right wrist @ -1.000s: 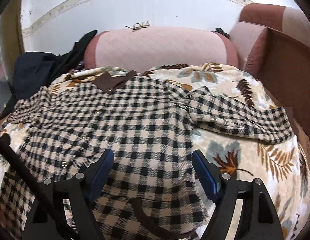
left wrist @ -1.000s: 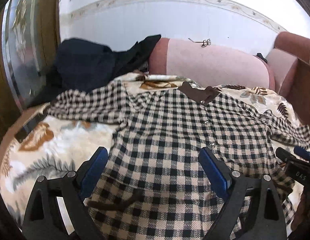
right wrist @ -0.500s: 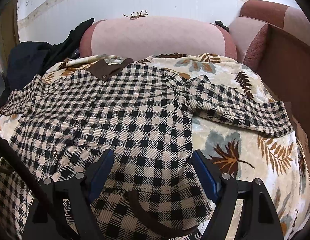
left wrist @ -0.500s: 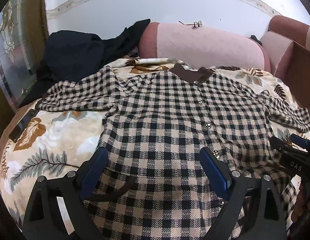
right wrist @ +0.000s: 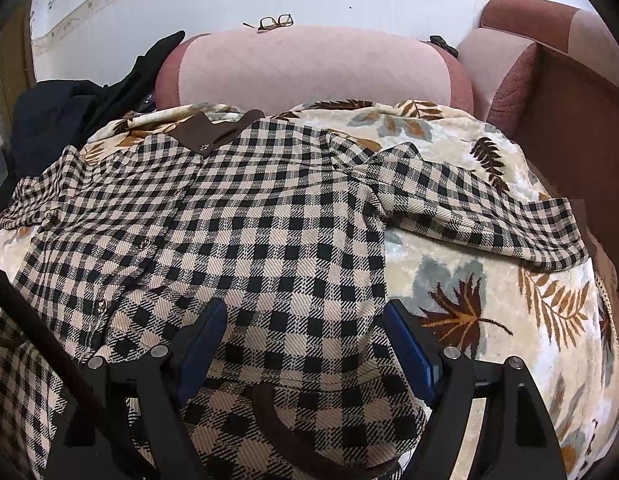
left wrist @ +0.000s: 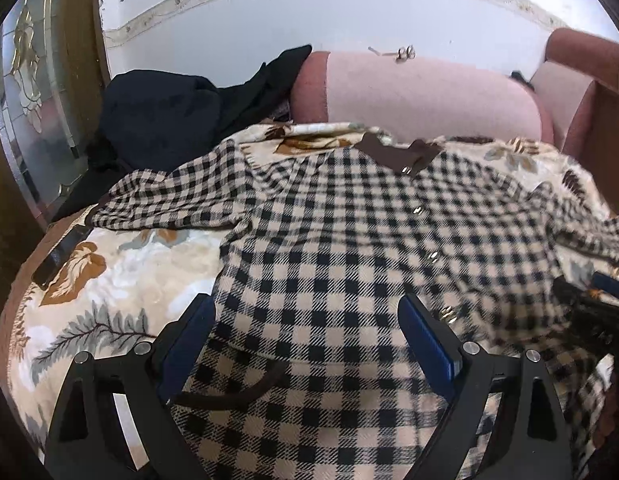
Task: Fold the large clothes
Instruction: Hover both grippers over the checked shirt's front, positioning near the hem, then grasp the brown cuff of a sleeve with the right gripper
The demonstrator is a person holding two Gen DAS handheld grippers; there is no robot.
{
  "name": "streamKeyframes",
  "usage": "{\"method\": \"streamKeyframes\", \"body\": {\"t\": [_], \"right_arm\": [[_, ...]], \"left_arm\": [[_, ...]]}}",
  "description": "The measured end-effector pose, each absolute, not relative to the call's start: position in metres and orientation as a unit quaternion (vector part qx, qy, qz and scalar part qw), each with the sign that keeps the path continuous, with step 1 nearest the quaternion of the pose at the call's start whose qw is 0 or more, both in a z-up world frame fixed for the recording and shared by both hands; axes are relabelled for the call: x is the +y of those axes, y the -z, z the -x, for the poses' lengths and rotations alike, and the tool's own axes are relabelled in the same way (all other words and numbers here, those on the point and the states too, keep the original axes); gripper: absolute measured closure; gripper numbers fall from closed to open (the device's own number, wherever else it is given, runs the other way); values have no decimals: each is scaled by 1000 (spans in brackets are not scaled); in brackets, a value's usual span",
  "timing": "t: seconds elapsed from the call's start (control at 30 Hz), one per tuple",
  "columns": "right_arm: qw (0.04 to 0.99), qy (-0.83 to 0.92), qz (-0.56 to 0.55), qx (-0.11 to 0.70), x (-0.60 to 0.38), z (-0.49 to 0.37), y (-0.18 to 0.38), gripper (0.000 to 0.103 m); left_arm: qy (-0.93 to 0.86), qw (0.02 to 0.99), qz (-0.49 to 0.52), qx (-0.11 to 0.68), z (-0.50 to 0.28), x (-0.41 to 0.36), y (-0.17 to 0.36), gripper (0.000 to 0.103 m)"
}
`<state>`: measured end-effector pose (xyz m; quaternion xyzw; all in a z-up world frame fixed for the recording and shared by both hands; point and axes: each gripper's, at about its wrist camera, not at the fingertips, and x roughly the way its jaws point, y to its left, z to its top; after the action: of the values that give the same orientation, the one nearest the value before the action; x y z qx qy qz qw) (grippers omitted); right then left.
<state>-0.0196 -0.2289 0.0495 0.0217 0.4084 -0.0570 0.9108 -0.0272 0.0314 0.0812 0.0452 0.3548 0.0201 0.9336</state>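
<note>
Checked shirt (right wrist: 269, 224): spread flat, front up, on the leaf-print blanket (right wrist: 489, 292), brown collar (right wrist: 213, 130) toward the pink cushion (right wrist: 309, 68).
Left tongs (left wrist: 305, 336): spread wide, gripping nothing, over the shirt's lower left part.
Right tongs (right wrist: 305, 336): spread wide too, gripping nothing, above the hem.
Glasses (right wrist: 275, 22): atop the cushion.
Dark clothes (left wrist: 169, 120): heaped at left.

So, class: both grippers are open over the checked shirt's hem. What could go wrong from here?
1. The shirt is rumpled near its buttons; folding may trap creases.
2. The right sleeve lies spread on the blanket, so it may drag.
3. The left gripper and right gripper work close together; they might collide.
</note>
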Motion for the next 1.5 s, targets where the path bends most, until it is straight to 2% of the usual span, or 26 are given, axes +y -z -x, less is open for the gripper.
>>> {"method": "streamKeyframes", "body": {"t": [0.73,1.5], "right_arm": [[898,61,-20,436,-232,13,-35,19],[893,77,-36,442,-247,6,-30,19]], "left_arm": [[32,892,-28,451,13,25,-48,11],[30,888,-33,458,11,24,-43,11]]}}
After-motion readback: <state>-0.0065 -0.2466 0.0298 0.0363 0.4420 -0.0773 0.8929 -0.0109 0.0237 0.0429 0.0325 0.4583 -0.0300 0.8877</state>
